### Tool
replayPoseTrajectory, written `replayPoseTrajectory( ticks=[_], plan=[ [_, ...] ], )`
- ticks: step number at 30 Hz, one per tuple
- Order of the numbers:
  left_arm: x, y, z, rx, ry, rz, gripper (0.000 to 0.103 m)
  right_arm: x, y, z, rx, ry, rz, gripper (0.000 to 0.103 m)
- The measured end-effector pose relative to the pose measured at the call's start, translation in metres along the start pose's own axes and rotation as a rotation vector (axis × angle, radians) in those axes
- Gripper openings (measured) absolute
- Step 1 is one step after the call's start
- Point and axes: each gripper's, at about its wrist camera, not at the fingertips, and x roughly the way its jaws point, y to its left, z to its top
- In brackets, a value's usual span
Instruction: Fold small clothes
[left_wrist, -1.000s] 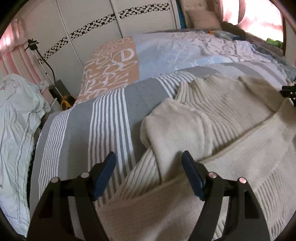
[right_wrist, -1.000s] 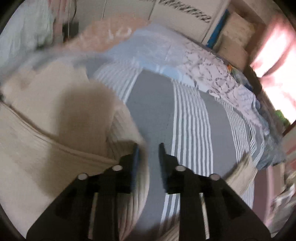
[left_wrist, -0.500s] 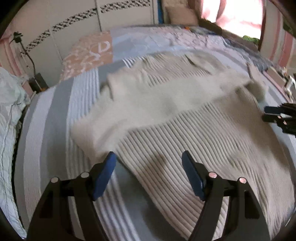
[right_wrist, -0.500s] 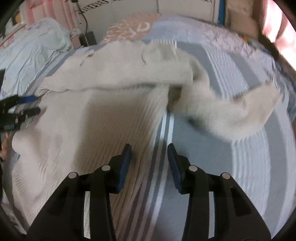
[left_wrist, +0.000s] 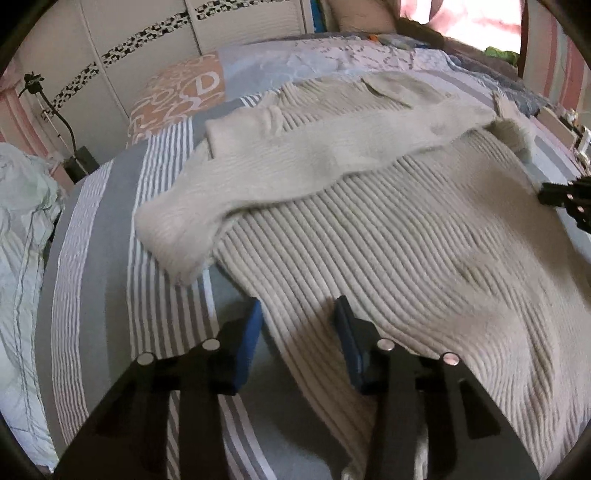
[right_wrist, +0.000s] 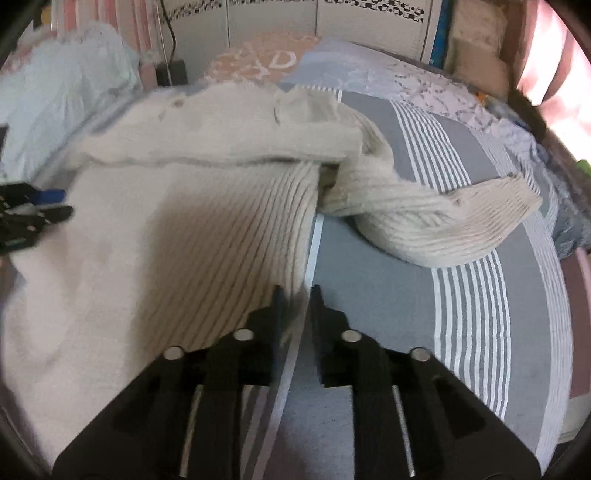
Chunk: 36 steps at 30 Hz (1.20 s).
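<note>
Left wrist view: we straddle the sweater (left_wrist: 406, 229) hem on the bed (left_wrist: 92, 229) with open jaws (right pair nearly closed, gripping nothing), ready to pinch.

1 sweater (left_wrist: 388, 229), w/ 2 sleeves: 1 folded across the top, 1 trailing off to the side. 1 bed (left_wrist: 110, 258), striped cover. 2 claws: left claw (left_wrist: 298, 317), right claw (right_wrist: 295, 306). 1 patterned pillow (left_wrist: 177, 96). 1 pale duvet heap (left_wrist: 22, 221).
</note>
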Motion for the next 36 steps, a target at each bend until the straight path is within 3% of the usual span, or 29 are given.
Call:
replayPoseTrajectory(
  ticks=[3,6,10,19,24,28,30,31,34,36],
  plan=[
    [-0.01,0.002,0.017,-0.015,-0.055,0.007,0.062,-0.015,-0.021,0.008,0.027,-0.048,-0.018,0.023],
    [-0.013,-0.003,0.042,-0.012,-0.098,0.016,0.073,-0.024,-0.042,0.012,0.004,-0.069,-0.071,0.023],
    [-0.01,-0.011,0.072,0.002,-0.14,0.065,0.085,-0.032,-0.088,0.023,0.047,-0.139,-0.138,0.036],
    [0.015,-0.007,0.127,-0.048,-0.155,0.066,0.087,0.011,-0.233,0.062,0.216,-0.117,-0.33,0.036],
    [0.029,-0.009,0.145,-0.014,-0.14,0.112,0.087,0.044,-0.285,0.069,0.314,-0.054,-0.343,0.036],
    [0.037,-0.006,0.146,-0.003,-0.126,0.127,0.087,0.063,-0.298,0.067,0.402,-0.038,-0.265,0.035],
    [0.04,-0.003,0.145,-0.006,-0.118,0.131,0.087,0.065,-0.294,0.066,0.386,-0.043,-0.259,0.021],
    [0.041,-0.002,0.144,-0.009,-0.116,0.128,0.087,0.064,-0.289,0.067,0.363,-0.05,-0.256,0.008],
    [0.041,-0.001,0.139,-0.007,-0.114,0.12,0.087,0.054,-0.273,0.07,0.315,-0.074,-0.282,0.007],
    [0.038,-0.001,0.137,0.001,-0.118,0.113,0.087,0.026,-0.249,0.071,0.268,-0.136,-0.267,0.006]
  ],
)
